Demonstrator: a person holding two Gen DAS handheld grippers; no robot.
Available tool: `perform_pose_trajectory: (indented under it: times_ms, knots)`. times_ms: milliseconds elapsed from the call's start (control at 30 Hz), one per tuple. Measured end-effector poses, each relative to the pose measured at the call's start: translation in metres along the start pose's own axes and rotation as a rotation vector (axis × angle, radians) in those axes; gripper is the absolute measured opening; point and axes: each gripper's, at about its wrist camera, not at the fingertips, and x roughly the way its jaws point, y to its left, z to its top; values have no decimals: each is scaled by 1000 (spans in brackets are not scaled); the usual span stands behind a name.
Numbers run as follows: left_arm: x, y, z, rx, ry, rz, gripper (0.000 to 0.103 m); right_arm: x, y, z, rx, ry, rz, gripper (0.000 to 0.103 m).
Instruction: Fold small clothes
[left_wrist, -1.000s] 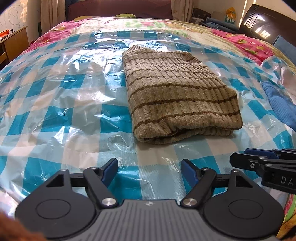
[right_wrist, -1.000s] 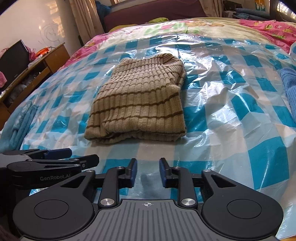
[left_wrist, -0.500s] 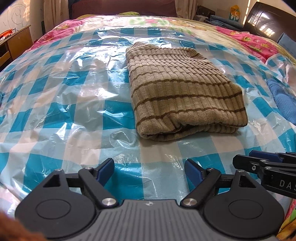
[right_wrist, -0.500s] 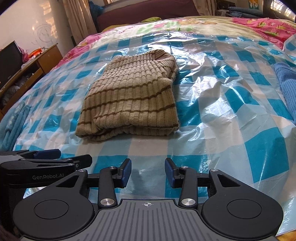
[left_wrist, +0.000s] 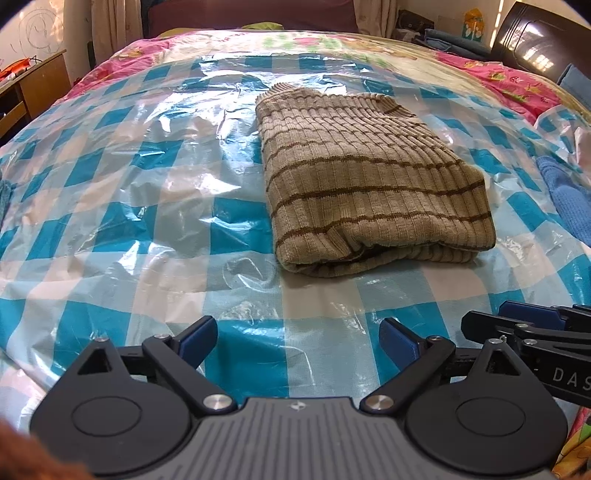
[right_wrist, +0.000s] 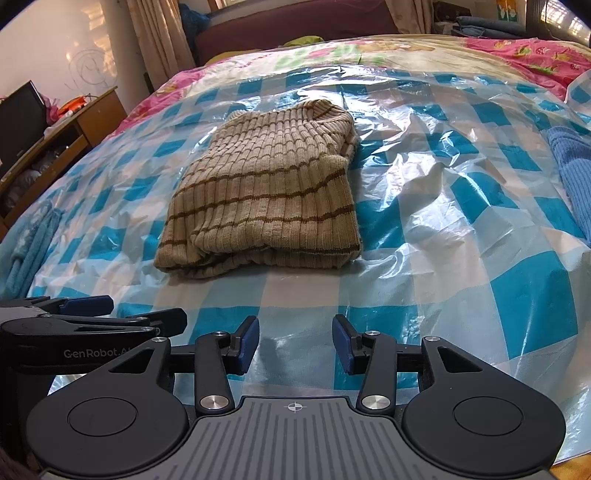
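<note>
A beige ribbed sweater with thin brown stripes (left_wrist: 369, 184) (right_wrist: 266, 195) lies folded into a thick rectangle on the blue-and-white checked plastic sheet (left_wrist: 147, 221) (right_wrist: 461, 229) that covers the bed. My left gripper (left_wrist: 297, 341) hovers near the bed's front edge, short of the sweater, its jaws opening wide with only plastic showing between them. My right gripper (right_wrist: 295, 343) is beside it, also short of the sweater, jaws opening and nothing between them. Each gripper shows in the other's view, the right one (left_wrist: 532, 325) at the right edge and the left one (right_wrist: 88, 314) at the left edge.
A blue knitted garment (left_wrist: 569, 199) (right_wrist: 572, 177) lies at the right of the sheet, and a light blue towel-like cloth (right_wrist: 29, 251) at the left. A wooden desk (right_wrist: 74, 129) stands left of the bed, a dark headboard (left_wrist: 535, 40) at far right. Pink floral bedding (left_wrist: 498, 74) lies beyond.
Both grippers' jaws have spread wider apart. The sweater sits a little higher and nearer in both views; it has not been touched.
</note>
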Motion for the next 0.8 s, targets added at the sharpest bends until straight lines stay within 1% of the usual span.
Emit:
perform_pose_trajectory:
  times_ms: [33, 133, 333, 800]
  knots:
    - [1, 0, 0, -1, 5, 0, 99, 0, 0, 0, 1, 1, -1, 48]
    - [2, -1, -1, -1, 21, 9, 99, -1, 1, -2, -1, 2, 0, 48]
    - [-2, 0, -1, -9, 14, 4, 99, -2, 2, -2, -3, 0, -3, 49]
    - [-2, -4, -5, -7, 35, -2, 99, -1, 1, -5, 2, 9, -17, 53]
